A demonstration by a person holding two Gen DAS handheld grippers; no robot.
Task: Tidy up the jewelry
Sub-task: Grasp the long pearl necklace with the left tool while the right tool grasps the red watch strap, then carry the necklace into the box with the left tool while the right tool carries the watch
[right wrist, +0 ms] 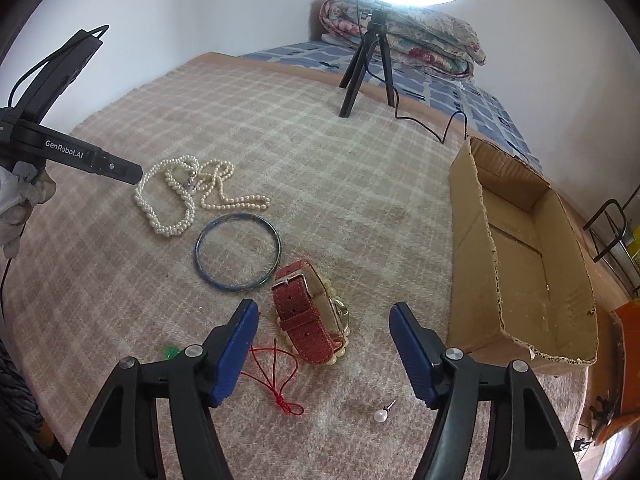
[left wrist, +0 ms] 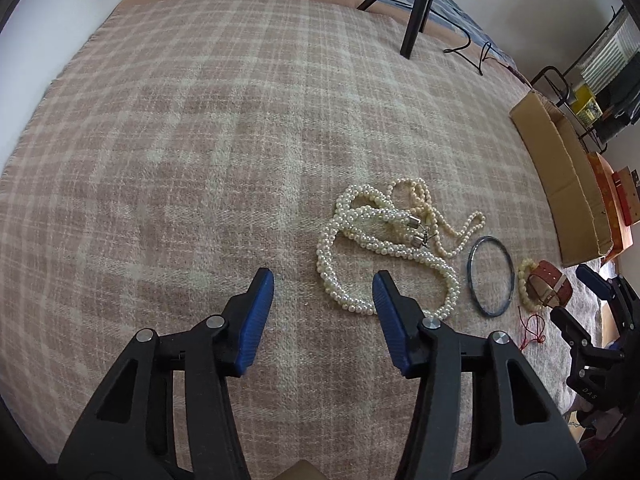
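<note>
1. Left gripper point(left wrist: 323, 290): jaws apart, empty, just beside two pearl necklaces point(left wrist: 376, 240).
2. Right gripper point(right wrist: 324, 318): jaws apart, empty, above one red watch point(right wrist: 306, 312).
3. One blue bangle point(right wrist: 238, 252) between necklaces and watch.
4. One cardboard box point(right wrist: 468, 216) right of watch.

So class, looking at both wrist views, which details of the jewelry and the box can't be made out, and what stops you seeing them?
- Beaded bracelet: mostly covered by the red-strap watch in the right wrist view.
- Watch face: turned edge-on, unreadable.
- Green item: partly behind the right gripper finger.
- Pearl necklace: lower loop behind the left gripper finger, left wrist view.
- Cardboard box: interior not visible there.
</note>
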